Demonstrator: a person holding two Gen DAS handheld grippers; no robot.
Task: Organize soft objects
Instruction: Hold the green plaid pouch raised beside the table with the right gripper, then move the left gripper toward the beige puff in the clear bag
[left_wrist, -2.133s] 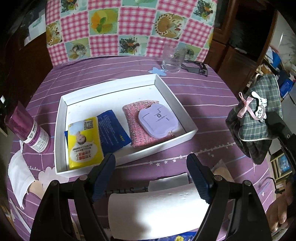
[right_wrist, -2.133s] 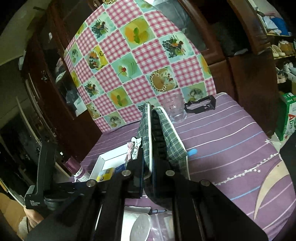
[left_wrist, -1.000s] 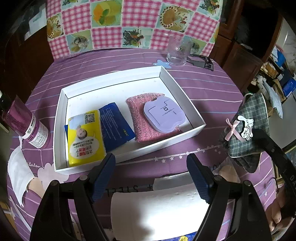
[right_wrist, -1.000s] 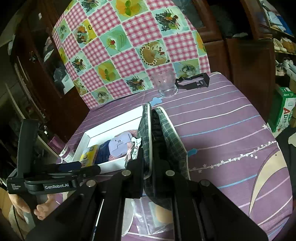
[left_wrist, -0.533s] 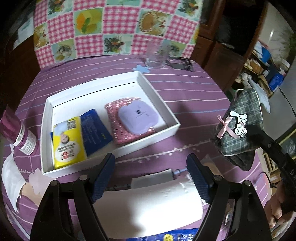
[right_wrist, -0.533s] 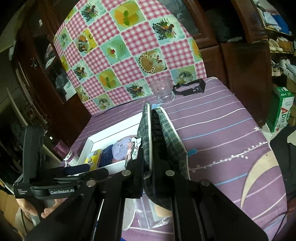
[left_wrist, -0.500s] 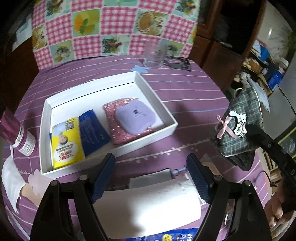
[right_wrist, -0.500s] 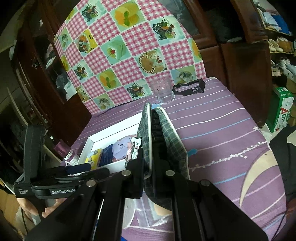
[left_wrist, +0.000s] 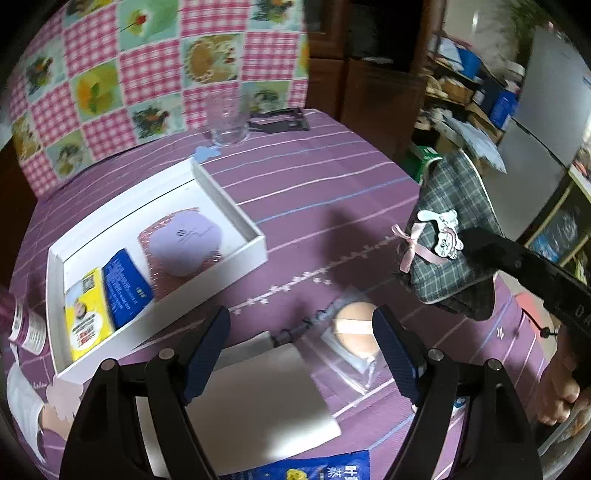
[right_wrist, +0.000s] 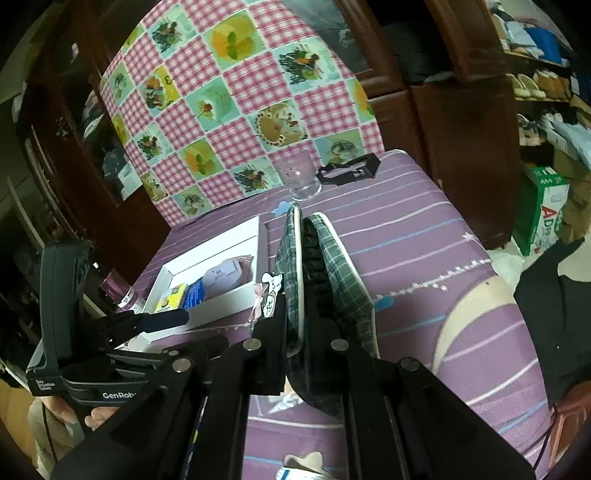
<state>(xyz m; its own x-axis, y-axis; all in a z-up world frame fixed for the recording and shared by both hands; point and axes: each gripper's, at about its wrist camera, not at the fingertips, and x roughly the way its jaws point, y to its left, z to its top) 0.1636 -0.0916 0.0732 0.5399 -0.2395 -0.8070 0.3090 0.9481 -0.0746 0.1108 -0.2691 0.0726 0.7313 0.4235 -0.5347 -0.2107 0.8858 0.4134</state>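
Currently right claw (right_wrist: 303, 325) clamped on plaid pouch (right_wrist: 325, 280), held above bench (right_wrist: 424, 229) beside white tray (left_wrist: 251, 240). Left claw (left_wrist: 301, 354) wide, empty. Risk: thin pinch slips, pouch sags, snags tray wall.

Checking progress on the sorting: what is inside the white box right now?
The white box holds a yellow tissue pack, a blue packet beneath it, and a lilac pad on a pink knitted cloth. Anything under these is hidden.
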